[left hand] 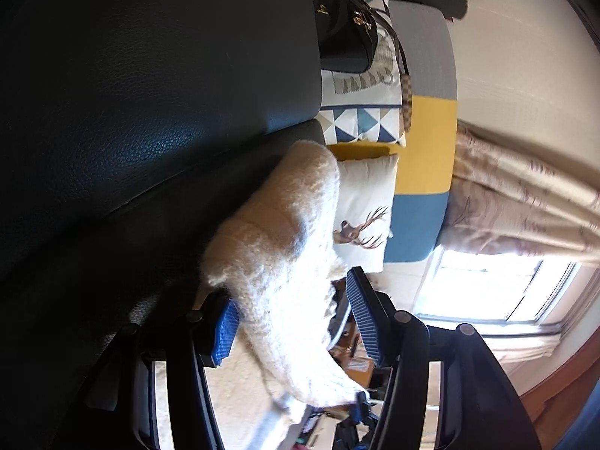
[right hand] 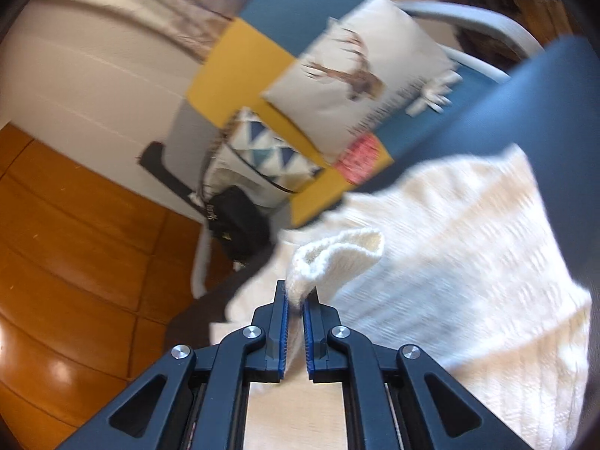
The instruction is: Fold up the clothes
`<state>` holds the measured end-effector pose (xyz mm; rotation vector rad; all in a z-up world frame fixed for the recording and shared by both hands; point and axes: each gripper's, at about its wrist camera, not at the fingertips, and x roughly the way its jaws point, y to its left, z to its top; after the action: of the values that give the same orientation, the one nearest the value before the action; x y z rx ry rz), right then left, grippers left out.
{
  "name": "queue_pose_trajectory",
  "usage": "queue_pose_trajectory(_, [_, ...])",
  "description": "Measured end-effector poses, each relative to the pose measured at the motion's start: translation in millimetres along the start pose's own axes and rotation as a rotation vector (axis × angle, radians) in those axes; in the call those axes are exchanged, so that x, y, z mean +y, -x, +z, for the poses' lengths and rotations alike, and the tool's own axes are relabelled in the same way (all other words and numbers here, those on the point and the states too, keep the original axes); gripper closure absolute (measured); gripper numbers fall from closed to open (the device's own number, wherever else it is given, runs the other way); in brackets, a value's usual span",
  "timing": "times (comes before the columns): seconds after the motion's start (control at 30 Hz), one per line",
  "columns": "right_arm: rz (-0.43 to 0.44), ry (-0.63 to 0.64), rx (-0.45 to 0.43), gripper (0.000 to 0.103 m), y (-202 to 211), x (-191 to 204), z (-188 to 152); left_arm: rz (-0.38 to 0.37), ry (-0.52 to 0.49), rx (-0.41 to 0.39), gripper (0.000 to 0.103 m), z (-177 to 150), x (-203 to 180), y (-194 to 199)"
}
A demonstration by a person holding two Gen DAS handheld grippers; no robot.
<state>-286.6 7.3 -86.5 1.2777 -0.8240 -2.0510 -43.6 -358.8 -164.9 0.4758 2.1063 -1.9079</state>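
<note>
right gripper (right hand: 296,309) pinches a fold of the fuzzy cream knit sweater (right hand: 450,262); left gripper (left hand: 292,322) gapes wide around it, over the dark leather seat (left hand: 150,93).

Behind your work you have a sofa (right hand: 243,60) in blue, yellow and grey blocks. A white cushion with a deer print (right hand: 360,78) leans on it, beside a cushion with blue triangles (left hand: 365,122). A black handbag (right hand: 236,221) sits near them. Orange wooden floor (right hand: 75,225) spreads below, and a patterned curtain (left hand: 517,202) hangs by the bright window (left hand: 498,285).
</note>
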Motion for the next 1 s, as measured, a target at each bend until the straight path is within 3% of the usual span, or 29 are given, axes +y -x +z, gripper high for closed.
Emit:
queue_pose_trajectory(0.1, [-0.032, -0.030, 0.020, 0.097, -4.6, -24.7, -7.3, 0.019, -0.040, 0.015, 0.046, -3.7, -2.2, 0.0])
queue_pose_trajectory(0.5, [-0.103, -0.020, 0.025, 0.097, -4.8, -58.9, -24.2, 0.057, -0.132, 0.043, 0.046, -11.2, -12.8, -0.9])
queue_pose_trajectory(0.67, [-0.226, 0.101, -0.056, 0.097, 6.6, -41.1, -16.2, 0.090, -0.201, 0.083, 0.046, -20.5, -20.3, -8.6])
queue_pose_trajectory(0.9, [-0.236, 0.024, 0.006, 0.097, -6.8, -68.3, -21.2, 0.090, -0.202, 0.109, 0.046, -20.1, -16.5, -6.5])
queue_pose_trajectory(1.0, [-0.187, -0.046, 0.011, 0.094, -7.2, -77.9, -21.9, 0.074, -0.176, 0.114, 0.046, -17.6, -10.4, 2.9])
